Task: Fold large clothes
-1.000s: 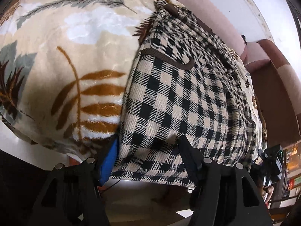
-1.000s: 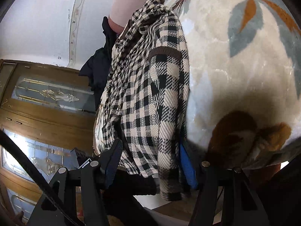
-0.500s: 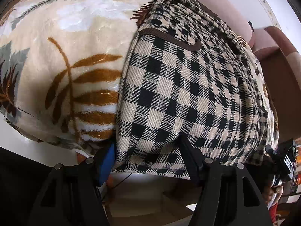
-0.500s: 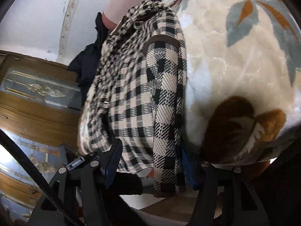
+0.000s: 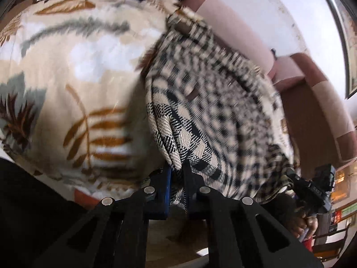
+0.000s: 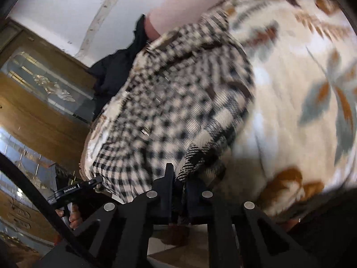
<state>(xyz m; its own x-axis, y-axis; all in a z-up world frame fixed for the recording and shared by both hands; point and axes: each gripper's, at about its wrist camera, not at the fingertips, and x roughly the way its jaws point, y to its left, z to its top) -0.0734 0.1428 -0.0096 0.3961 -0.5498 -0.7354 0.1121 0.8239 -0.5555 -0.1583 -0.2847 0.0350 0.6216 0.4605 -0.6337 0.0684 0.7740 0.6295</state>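
A black-and-cream checked shirt (image 5: 218, 102) lies on a leaf-patterned cream blanket (image 5: 73, 73). My left gripper (image 5: 177, 178) is shut on the shirt's near left hem corner, which bunches between its fingers. In the right wrist view the same checked shirt (image 6: 178, 111) lies on the blanket (image 6: 301, 102), and my right gripper (image 6: 179, 178) is shut on its near right hem corner. Both views are motion-blurred. The other gripper shows at the edge of each view, the right one in the left wrist view (image 5: 312, 189) and the left one in the right wrist view (image 6: 73, 189).
A pink and brown sofa back (image 5: 312, 84) runs behind the blanket. A dark garment (image 6: 116, 71) hangs at the shirt's far end. A wooden door with glass panels (image 6: 33, 102) stands to the left. Floor shows below the blanket's near edge (image 5: 178, 241).
Both grippers were open around the shirt's near hem and have shut on its two corners. The hem is lifting off the blanket and both views are moving.
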